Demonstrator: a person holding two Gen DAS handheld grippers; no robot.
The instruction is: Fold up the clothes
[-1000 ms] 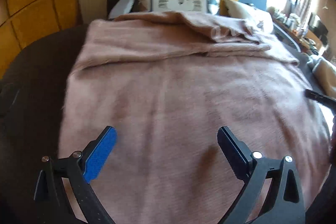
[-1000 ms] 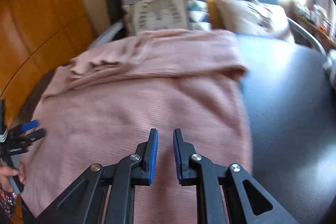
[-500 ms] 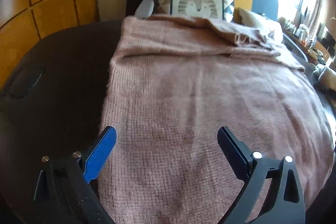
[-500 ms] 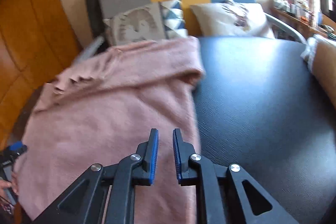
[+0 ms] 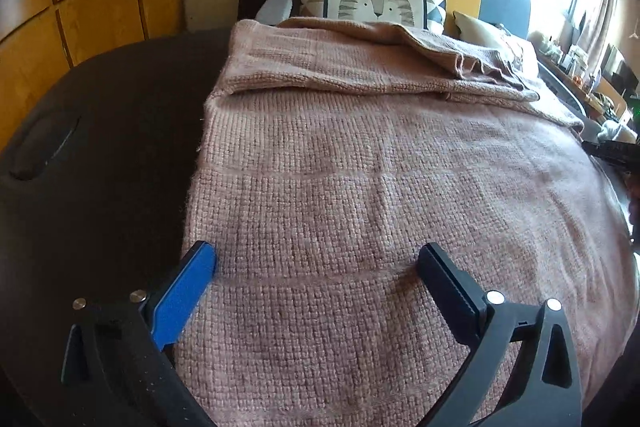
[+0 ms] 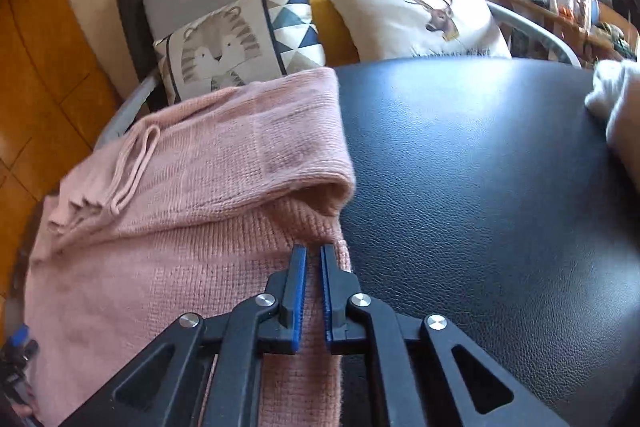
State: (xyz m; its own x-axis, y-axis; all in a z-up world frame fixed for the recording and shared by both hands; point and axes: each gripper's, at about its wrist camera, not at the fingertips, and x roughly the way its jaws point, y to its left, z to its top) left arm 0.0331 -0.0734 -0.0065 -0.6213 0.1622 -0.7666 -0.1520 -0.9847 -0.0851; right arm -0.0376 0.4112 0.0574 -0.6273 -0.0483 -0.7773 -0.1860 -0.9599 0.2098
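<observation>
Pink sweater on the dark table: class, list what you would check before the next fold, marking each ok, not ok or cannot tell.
1. Sweater lies flat on the table: ok.
2. Left gripper open over the sweater's left edge: ok.
3. Right gripper at the right edge, jaws shut: ok.
4. Fabric pinched between its jaws: cannot tell.
5. Folded sleeve lies flat: not ok, its fold gapes.

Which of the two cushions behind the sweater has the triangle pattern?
The tiger cushion, on the left by the pink sweater; the plain white one beside it shows a deer.
</observation>
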